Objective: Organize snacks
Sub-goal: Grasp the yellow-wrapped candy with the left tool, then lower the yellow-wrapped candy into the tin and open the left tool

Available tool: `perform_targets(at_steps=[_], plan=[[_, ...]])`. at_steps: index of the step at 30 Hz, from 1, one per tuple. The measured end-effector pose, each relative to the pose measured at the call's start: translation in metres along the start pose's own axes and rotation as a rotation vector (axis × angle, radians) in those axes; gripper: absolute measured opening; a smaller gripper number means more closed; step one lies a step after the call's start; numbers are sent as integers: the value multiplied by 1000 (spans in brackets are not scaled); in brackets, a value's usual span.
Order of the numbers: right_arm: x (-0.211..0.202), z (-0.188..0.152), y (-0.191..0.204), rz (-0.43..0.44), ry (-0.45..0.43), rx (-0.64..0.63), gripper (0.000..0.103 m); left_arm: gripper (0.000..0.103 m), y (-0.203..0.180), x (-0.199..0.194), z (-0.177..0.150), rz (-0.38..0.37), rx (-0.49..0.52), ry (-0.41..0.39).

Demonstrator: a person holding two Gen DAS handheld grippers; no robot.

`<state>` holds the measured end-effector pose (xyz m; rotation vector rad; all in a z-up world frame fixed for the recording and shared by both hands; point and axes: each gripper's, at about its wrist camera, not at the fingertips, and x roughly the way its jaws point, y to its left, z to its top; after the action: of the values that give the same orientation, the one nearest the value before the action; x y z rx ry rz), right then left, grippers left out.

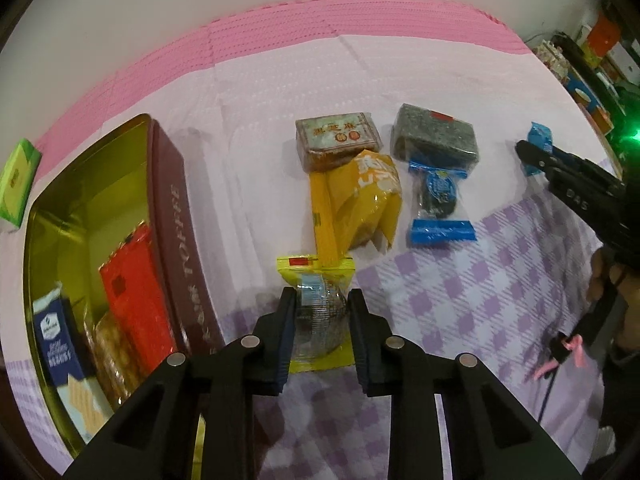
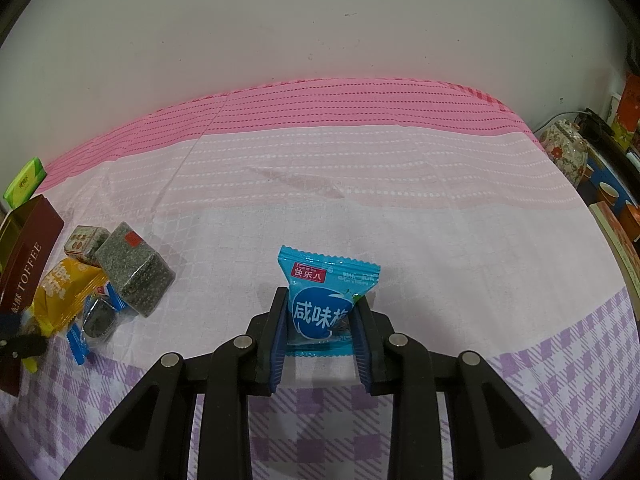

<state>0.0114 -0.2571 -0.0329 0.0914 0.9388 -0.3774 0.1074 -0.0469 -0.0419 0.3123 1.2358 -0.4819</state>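
Left gripper (image 1: 322, 300): jaws closed on a yellow-edged clear snack packet (image 1: 318, 280), pads pressing its round dark contents from both sides. Packet lies on the checked cloth (image 1: 460, 300), its red-labelled top end pointing away from the tool.

Left of it, close by: open toffee tin (image 1: 176, 216), gold inside, already holding a red packet (image 1: 134, 280), a navy-and-white packet (image 1: 60, 344) and a stack of biscuits (image 1: 114, 356). A green box (image 1: 18, 180) sits beyond the tin's far left corner.

Just beyond the held packet: yellow pouch (image 1: 360, 200), touching its far end. Further off, a brown block (image 1: 338, 138) and a grey speckled block (image 1: 436, 136) side by side. A blue-ended clear packet (image 1: 438, 208) lies right of the yellow pouch.

Right gripper (image 2: 320, 316): clamped on a light blue packet (image 2: 324, 300), which stands upright between the pads, well apart to the right of the cluster.
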Motion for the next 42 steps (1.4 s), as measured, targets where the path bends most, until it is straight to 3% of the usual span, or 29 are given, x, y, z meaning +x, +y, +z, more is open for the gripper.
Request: perform_targets(at_steps=[11, 20, 28, 42], plan=[[0, 0, 0, 0, 0, -1, 28, 26, -2, -47, -18, -42, -18, -71], [0, 0, 0, 0, 0, -1, 28, 26, 54, -85, -24, 7, -153, -154], [0, 0, 0, 0, 0, -1, 28, 26, 107, -84, -56, 55, -287, -124], [0, 1, 0, 0, 0, -2, 28, 26, 125, -60, -94, 67, -325, -50]])
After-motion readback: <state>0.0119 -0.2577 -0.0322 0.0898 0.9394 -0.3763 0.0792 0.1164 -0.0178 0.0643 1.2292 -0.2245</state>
